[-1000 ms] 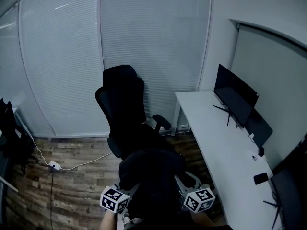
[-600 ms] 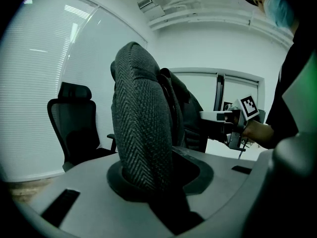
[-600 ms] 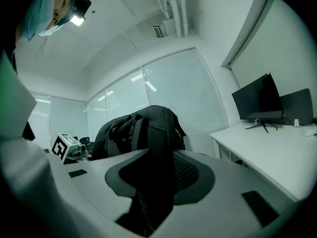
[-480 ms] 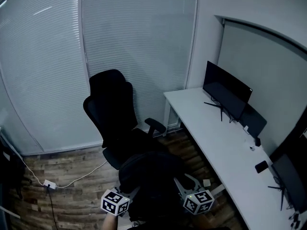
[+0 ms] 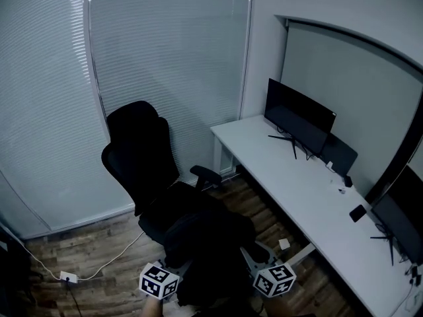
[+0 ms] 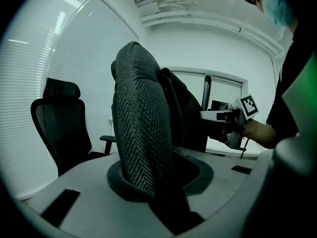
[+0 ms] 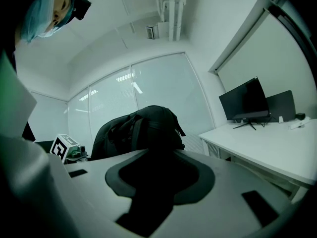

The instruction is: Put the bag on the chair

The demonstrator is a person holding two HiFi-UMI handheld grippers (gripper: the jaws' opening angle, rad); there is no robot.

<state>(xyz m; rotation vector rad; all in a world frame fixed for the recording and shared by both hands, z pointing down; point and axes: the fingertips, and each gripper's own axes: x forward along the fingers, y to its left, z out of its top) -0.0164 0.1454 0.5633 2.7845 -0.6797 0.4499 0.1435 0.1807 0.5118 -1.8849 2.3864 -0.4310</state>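
1. A white desk (image 5: 297, 197) is running along the right wall, with a monitor (image 5: 299, 114) and a phone (image 5: 359, 212) sitting on it. A white adapter (image 5: 68, 277) is lying on the floor, well left of the chair (image 5: 139, 157).
2. The bag (image 5: 211, 240) is hanging between both grippers, right at the front of the chair's seat. It's soft dark fabric, and the chair is black with a mesh-looking back.
3. The left gripper (image 6: 151, 180) is clamping a grey herringbone strap (image 6: 141, 123) on the bag, and the right gripper (image 7: 158, 182) is gripping the bag's dark fabric.
4. Wood-look planks are covering the floor (image 5: 86, 269), and pale blinds (image 5: 165, 58) are hanging behind the chair.
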